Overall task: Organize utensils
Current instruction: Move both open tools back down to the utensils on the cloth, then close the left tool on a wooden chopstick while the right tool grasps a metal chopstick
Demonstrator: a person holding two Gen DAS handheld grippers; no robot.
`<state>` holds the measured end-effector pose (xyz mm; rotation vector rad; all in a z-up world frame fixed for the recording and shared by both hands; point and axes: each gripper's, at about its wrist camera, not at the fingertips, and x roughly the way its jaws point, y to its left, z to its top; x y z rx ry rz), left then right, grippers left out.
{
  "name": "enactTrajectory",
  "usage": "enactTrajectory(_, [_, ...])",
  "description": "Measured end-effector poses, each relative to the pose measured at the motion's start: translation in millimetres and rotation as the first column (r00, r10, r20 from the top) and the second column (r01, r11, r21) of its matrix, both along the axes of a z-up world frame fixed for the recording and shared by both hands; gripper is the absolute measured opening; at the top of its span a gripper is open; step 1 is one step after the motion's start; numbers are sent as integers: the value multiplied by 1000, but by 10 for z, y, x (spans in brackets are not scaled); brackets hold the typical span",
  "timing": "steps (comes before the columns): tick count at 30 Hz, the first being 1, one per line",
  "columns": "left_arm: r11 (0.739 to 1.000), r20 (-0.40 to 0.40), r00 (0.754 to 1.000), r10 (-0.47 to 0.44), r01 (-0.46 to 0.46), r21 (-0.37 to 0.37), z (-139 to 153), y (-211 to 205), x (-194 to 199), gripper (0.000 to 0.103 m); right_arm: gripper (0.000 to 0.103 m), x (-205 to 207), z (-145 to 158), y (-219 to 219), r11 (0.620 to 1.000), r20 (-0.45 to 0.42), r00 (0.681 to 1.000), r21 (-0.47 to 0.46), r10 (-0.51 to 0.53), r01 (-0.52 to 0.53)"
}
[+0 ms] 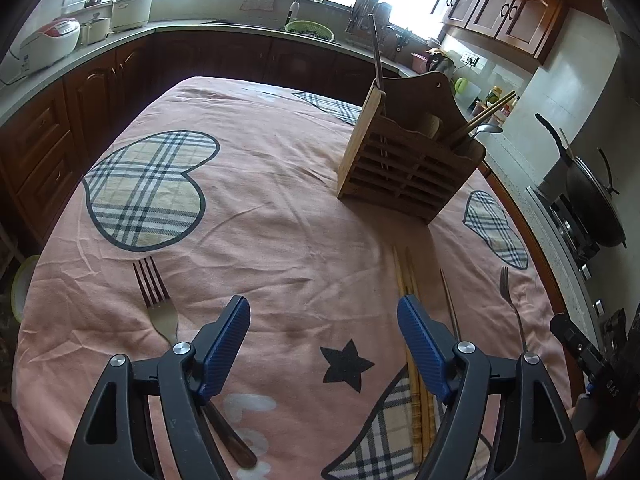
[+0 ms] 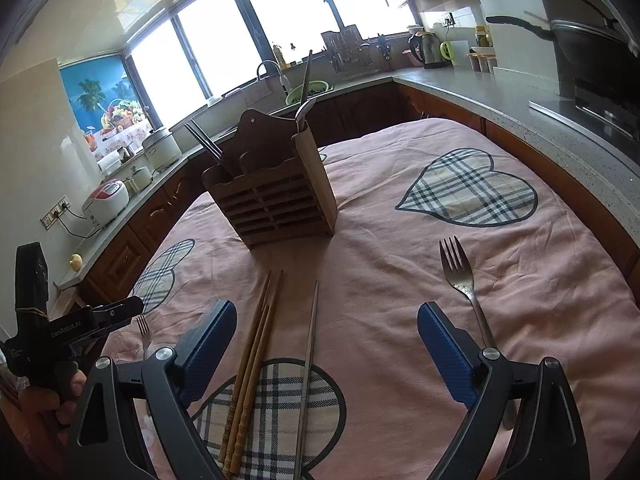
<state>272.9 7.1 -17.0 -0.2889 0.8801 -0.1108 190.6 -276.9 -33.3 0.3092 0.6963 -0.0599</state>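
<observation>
A pink cloth [image 2: 400, 280] with plaid hearts covered the surface. A wooden holder [image 2: 272, 200] stood upright on it at 12 o'clock from the right gripper [image 2: 326, 340], with chopsticks and a spoon standing in its compartments. The right gripper's jaws stood wide apart with nothing held; between them lay wooden chopsticks [image 2: 252, 356] and one metal chopstick [image 2: 310, 356], flat on the cloth. A fork [image 2: 464, 284] lay at 2 o'clock, just beside its right finger. The left gripper [image 1: 324, 344] was also wide open and empty, with another fork [image 1: 156, 300] at 10 o'clock beside its left finger.
</observation>
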Motion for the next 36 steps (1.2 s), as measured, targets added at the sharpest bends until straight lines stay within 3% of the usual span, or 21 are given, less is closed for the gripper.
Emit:
enactTrajectory(7, [999,-32,999,-23,23,22,-71,-123,76,77,99,4,-78,-7,1000,-26,999,-20,-18,17])
enactTrajectory(21, [994,-59,995,-85,89,60,-180,-390,399,76,99,126,-229,-58,1000,-72,997,5,0,1])
enactTrajectory(24, [992,-62,993,-102,106,64,-212,-451,528,75,97,162,-248,-72,1000,-78,997,7,1,-1])
enactTrajectory(28, [989,-73,989,-126,130,65,-275,-550,737,72,88,226,-292,-102,1000,-98,995,18,4,-3])
enactTrajectory(31, [984,-81,985,-149,156,81,-339,-659,905,67,84,282,-328,-120,1000,-114,994,15,6,-4])
enactTrajectory(36, [974,-121,973,-196,207,88,-533,-833,1226,45,80,381,-382,-148,1000,-131,991,19,11,-9])
